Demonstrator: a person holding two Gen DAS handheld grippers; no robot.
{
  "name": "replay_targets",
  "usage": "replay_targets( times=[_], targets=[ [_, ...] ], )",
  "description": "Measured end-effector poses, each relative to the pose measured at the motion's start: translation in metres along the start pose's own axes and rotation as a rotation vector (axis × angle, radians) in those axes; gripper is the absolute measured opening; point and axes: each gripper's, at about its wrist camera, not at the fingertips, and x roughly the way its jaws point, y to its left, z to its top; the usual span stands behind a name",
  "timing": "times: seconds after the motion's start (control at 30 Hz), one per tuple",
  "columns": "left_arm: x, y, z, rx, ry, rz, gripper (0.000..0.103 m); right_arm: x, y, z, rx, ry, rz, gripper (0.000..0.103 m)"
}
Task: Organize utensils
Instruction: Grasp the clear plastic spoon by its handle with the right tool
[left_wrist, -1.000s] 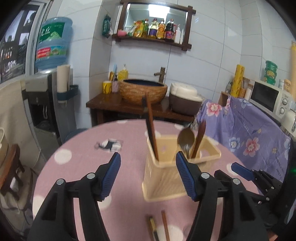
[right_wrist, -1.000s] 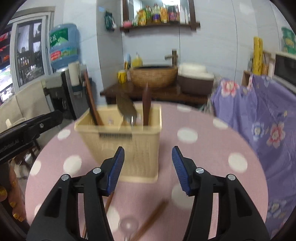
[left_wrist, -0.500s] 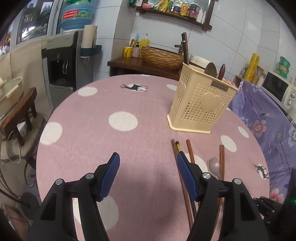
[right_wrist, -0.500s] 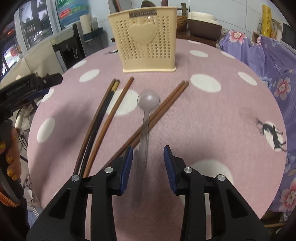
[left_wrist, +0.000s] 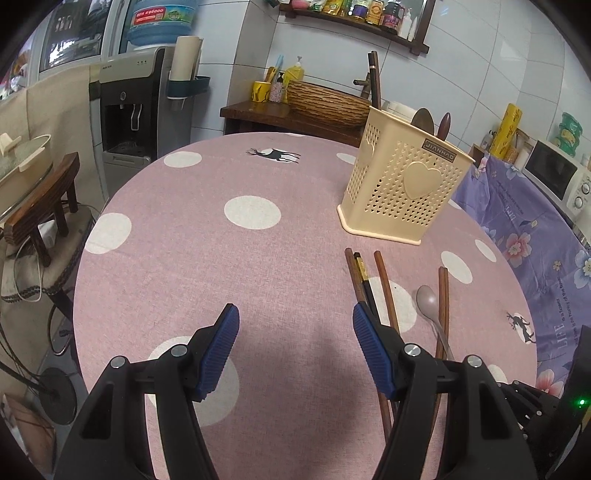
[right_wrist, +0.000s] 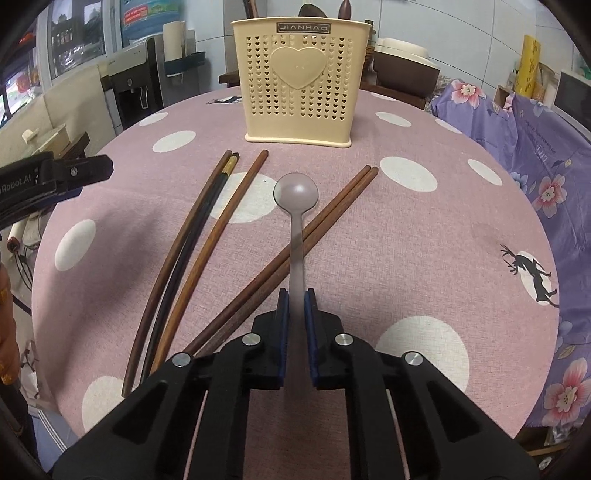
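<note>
A cream perforated utensil holder (right_wrist: 298, 79) stands on the pink dotted round table (right_wrist: 424, 236) and holds a few utensils; it also shows in the left wrist view (left_wrist: 402, 192). In front of it lie several wooden chopsticks (right_wrist: 207, 236) and a grey spoon (right_wrist: 296, 195), also in the left wrist view (left_wrist: 428, 301). My right gripper (right_wrist: 296, 299) is shut on the spoon's handle, bowl pointing toward the holder. My left gripper (left_wrist: 293, 325) is open and empty above the table, left of the chopsticks (left_wrist: 384, 288).
A wooden side table with a woven basin (left_wrist: 325, 99) stands behind the round table. A water dispenser (left_wrist: 129, 107) is at the left. A purple floral cloth (right_wrist: 524, 122) covers furniture at the right, with a microwave (left_wrist: 557, 177) behind it.
Both grippers pulled back from the holder to the near side of the table. The right gripper's jaws closed from open onto the spoon's handle. The left gripper stayed open.
</note>
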Motion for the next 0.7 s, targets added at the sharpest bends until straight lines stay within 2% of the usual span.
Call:
replay_targets(
  times=[0.13,0.33,0.53,0.7],
  targets=[
    [0.000,-0.001,-0.002,-0.002,0.000,-0.002,0.064,0.001,-0.008,0.002,0.050,-0.022,0.038,0.009],
    [0.004,-0.006,-0.003,0.012,0.016,-0.007,0.064,-0.017,-0.026,0.008,0.099,-0.091,-0.034,0.009],
    [0.017,-0.022,-0.010,0.056,0.066,-0.028,0.064,-0.010,-0.063,-0.004,0.188,-0.040,-0.099,0.009],
    [0.028,-0.040,-0.020,0.107,0.107,-0.036,0.063,-0.006,-0.067,-0.009,0.199,-0.032,-0.070,0.010]
  ],
)
